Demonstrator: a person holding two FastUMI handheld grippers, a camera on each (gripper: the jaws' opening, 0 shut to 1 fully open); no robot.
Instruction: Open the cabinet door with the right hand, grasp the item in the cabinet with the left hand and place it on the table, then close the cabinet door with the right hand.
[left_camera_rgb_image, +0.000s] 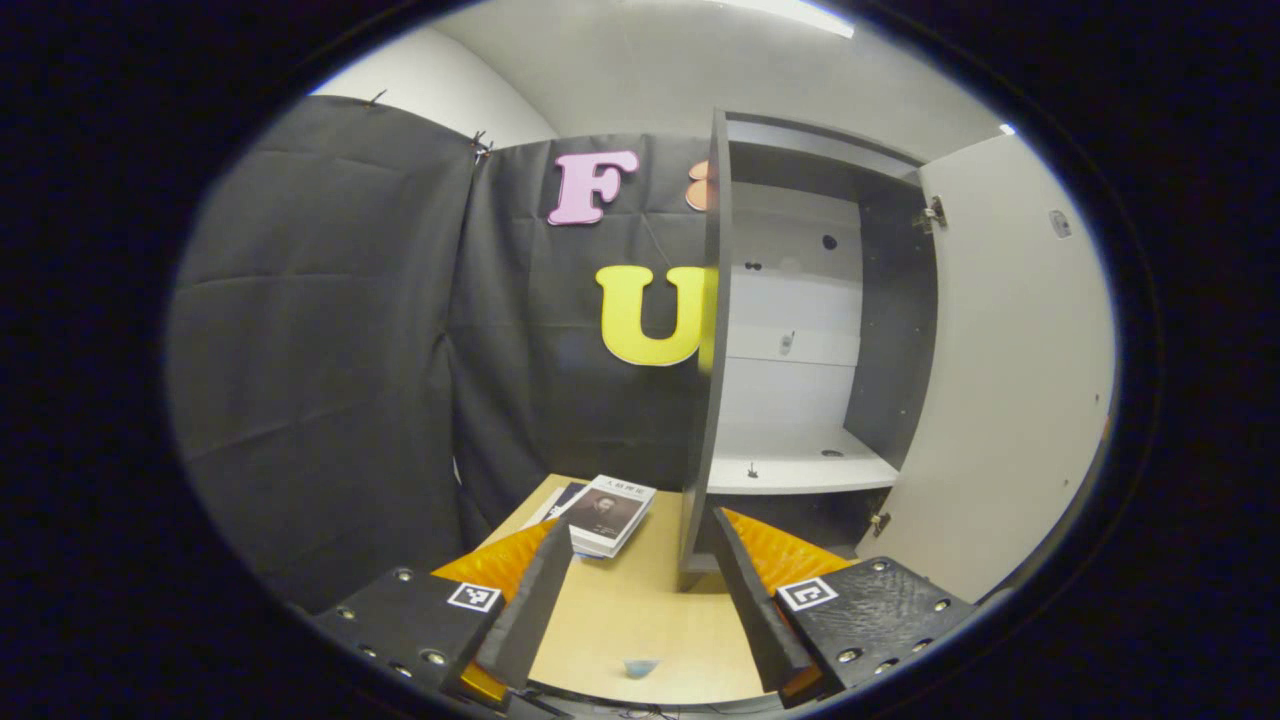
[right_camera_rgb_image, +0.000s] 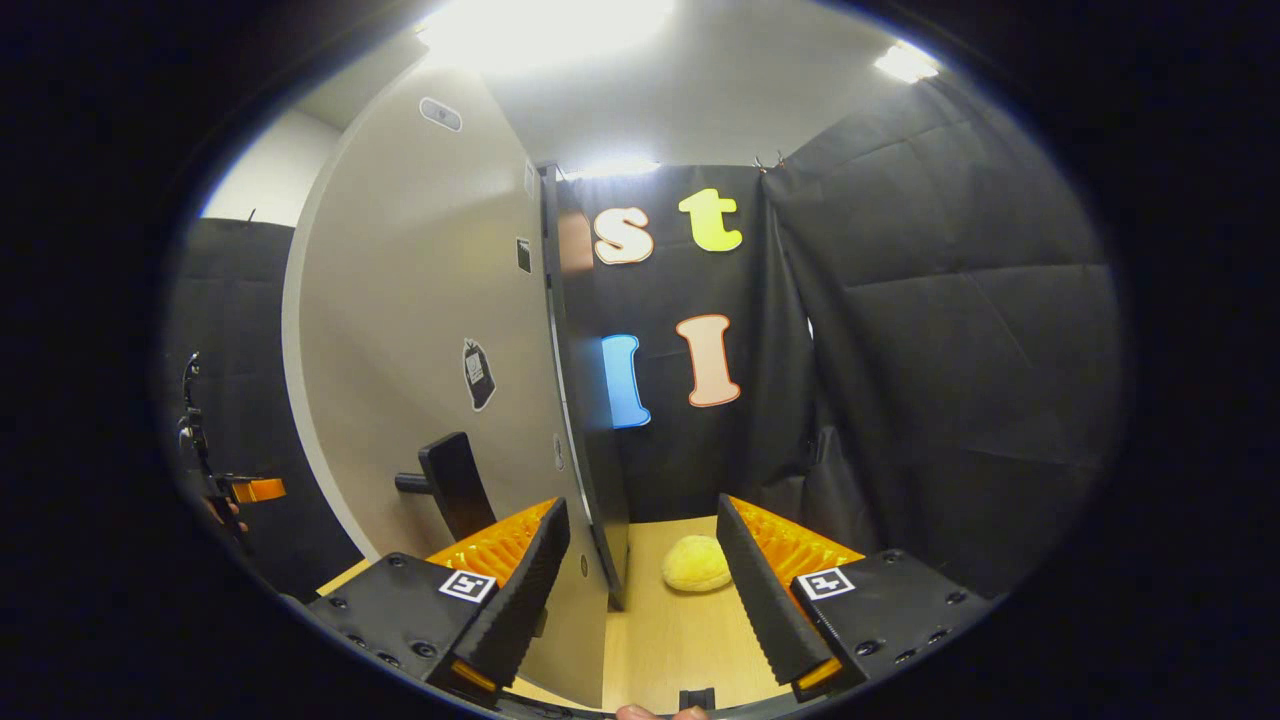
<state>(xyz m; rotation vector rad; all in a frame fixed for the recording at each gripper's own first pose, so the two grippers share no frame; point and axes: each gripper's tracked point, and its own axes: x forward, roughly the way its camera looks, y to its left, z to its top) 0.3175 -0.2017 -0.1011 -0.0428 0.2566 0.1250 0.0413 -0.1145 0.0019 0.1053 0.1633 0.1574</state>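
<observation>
The cabinet (left_camera_rgb_image: 890, 330) stands open on the table, its white shelf (left_camera_rgb_image: 800, 470) bare. Its pale door (left_camera_rgb_image: 1010, 380) is swung out to the right. A book with a dark cover (left_camera_rgb_image: 608, 514) lies on the wooden table (left_camera_rgb_image: 640, 610), left of the cabinet and just beyond my left gripper (left_camera_rgb_image: 640, 525), which is open and holds nothing. In the right gripper view the door (right_camera_rgb_image: 420, 340) shows its outer face with a black handle (right_camera_rgb_image: 455, 482). My right gripper (right_camera_rgb_image: 642, 505) is open, with the door's free edge (right_camera_rgb_image: 590, 520) standing between its fingers, nearer the left one.
A yellow rounded object (right_camera_rgb_image: 695, 563) lies on the table (right_camera_rgb_image: 660, 640) beyond the door's edge. A small bluish thing (left_camera_rgb_image: 640, 666) sits near the table's front edge. The other gripper (right_camera_rgb_image: 240, 490) shows far left. Black cloth walls close in all round.
</observation>
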